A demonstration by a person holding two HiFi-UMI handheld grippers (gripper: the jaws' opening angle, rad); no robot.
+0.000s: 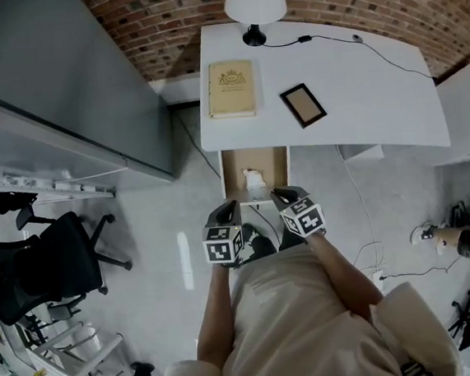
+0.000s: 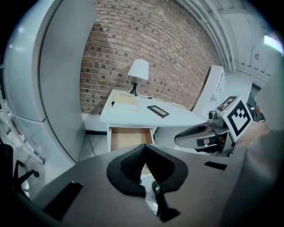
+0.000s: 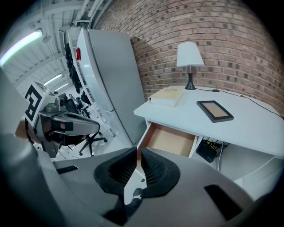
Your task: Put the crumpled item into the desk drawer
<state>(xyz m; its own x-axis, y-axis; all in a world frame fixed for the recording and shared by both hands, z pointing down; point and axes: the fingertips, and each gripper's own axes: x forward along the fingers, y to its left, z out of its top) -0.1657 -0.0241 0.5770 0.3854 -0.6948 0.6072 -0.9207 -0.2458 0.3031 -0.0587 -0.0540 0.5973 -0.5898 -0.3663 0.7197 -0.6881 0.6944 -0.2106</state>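
Left claw is closed on nothing. Right claw is the same, pads all but touching, empty. The wad already lies in the open drawer, just ahead of both tips and between them. What seems left is clearing out — draw both claws straight back, level, staying off the drawer front — or, if shutting it, press squarely with closed tips.

Drawer open from above, desk edge overhanging its back
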